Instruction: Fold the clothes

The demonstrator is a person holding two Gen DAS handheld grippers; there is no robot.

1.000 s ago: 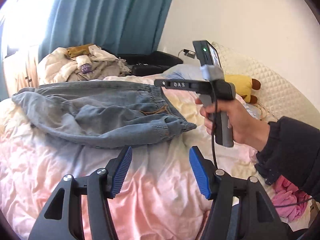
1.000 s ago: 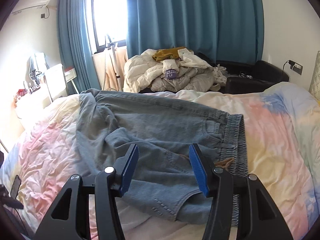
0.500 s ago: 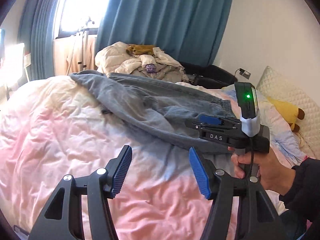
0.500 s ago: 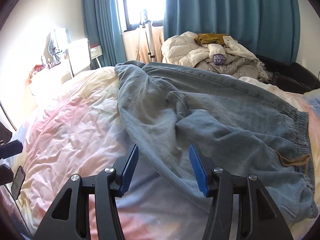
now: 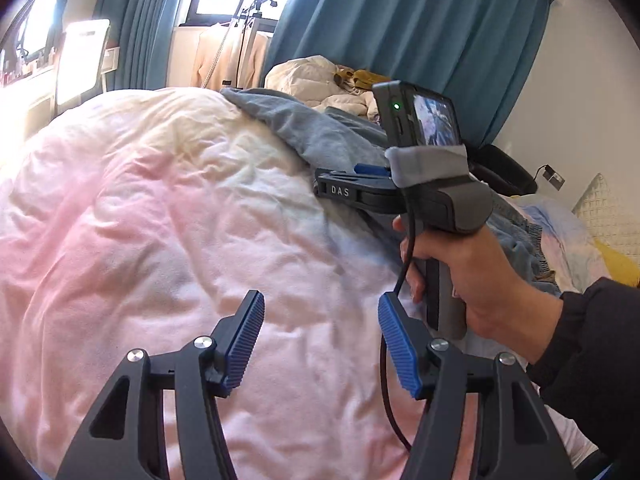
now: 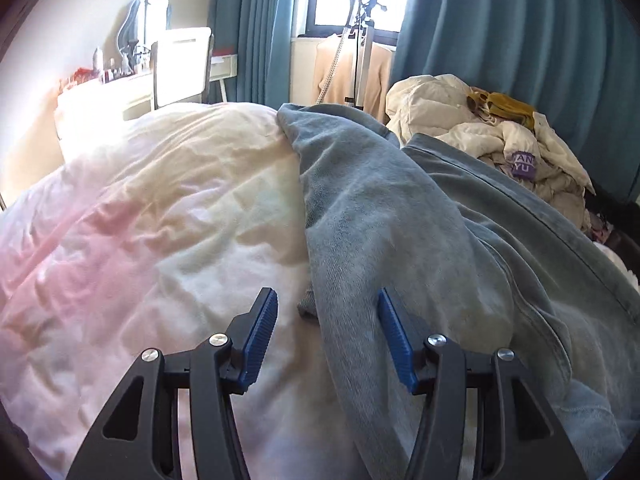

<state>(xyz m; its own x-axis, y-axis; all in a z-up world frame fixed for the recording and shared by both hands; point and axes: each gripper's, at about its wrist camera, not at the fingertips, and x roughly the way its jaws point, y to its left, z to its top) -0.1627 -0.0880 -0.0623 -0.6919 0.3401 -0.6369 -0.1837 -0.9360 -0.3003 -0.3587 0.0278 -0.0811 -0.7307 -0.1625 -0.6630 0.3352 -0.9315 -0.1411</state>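
Item: grey-blue denim trousers [image 6: 420, 240], lying crumpled across the duvet [image 6: 160, 232], one leg running from twelve o'clock down toward six in the right wrist view, its near edge sitting between the blue pads of the right gripper [image 6: 326, 332]; the jaws are standing apart and not pressing on the cloth, so nothing is being held. The left gripper [image 5: 320, 340] is hanging over bare duvet with jaws likewise apart and empty, the trousers lying away at one o'clock behind the person's hand [image 5: 472, 280] that is carrying the right tool. Risk, as judged: the pads may be closing on the duvet together with the denim, since the two are lying flush, and a lift would then be dragging the bedding; a shallow bite on the thick fold may also be slipping. Surface: soft pink-and-cream quilt, wrinkled, giving under load. Room: teal curtains [image 6: 520, 40] at twelve to two o'clock, bright window, a heap of pale laundry [image 6: 480, 132] at one o'clock, desk and chair at ten
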